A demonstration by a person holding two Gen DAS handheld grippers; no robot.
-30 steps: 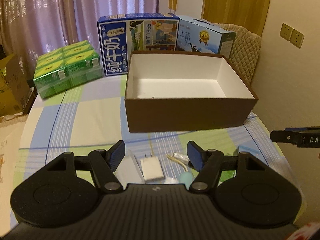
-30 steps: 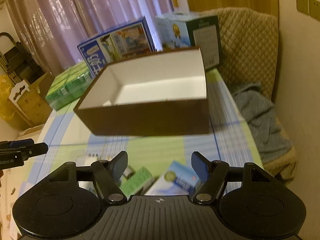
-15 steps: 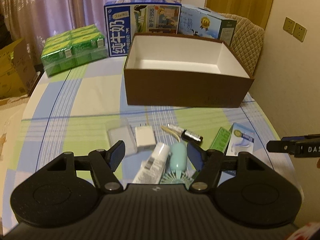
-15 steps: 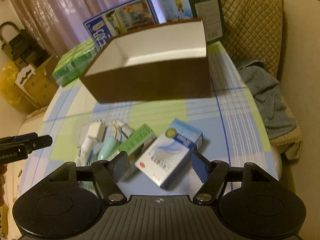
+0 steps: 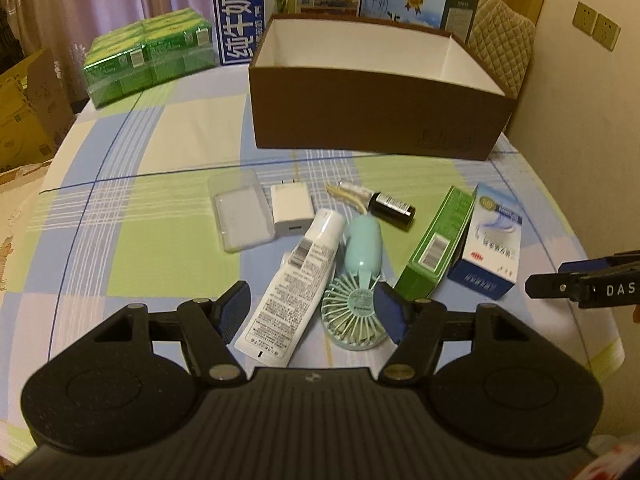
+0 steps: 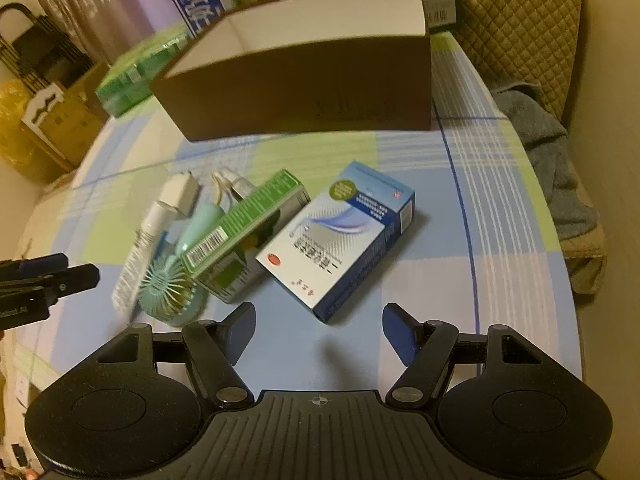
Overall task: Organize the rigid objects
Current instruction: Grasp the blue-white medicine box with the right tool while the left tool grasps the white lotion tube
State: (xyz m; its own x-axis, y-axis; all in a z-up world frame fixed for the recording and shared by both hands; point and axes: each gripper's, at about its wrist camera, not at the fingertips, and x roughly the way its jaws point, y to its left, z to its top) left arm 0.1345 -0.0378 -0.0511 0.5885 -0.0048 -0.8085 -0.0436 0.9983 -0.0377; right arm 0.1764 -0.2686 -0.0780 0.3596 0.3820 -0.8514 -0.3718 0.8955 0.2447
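An open brown box [image 5: 372, 112] [image 6: 304, 92] with a white inside stands at the back of the checked table. In front of it lie a clear plastic case [image 5: 240, 216], a white charger [image 5: 290, 208], a white tube [image 5: 296, 284] [image 6: 140, 248], a mint hand fan [image 5: 358, 292] [image 6: 172, 284], a small dark bottle [image 5: 390, 210], a green carton [image 5: 436, 244] [image 6: 244, 232] and a blue-white medicine box [image 5: 490, 240] [image 6: 340, 236]. My left gripper [image 5: 314, 316] hangs open above the tube and fan. My right gripper [image 6: 320, 332] is open, just short of the medicine box.
Green shrink-wrapped packs [image 5: 148, 56] and milk cartons [image 5: 288, 4] stand behind the box. A quilted chair [image 6: 520, 32] with a grey cloth [image 6: 556, 168] sits at the table's right edge. Cardboard boxes [image 5: 24, 112] stand on the floor to the left.
Both grippers have sunk and tilted down toward the table. The small items in front of the box have come fully into view. Neither gripper's opening has changed.
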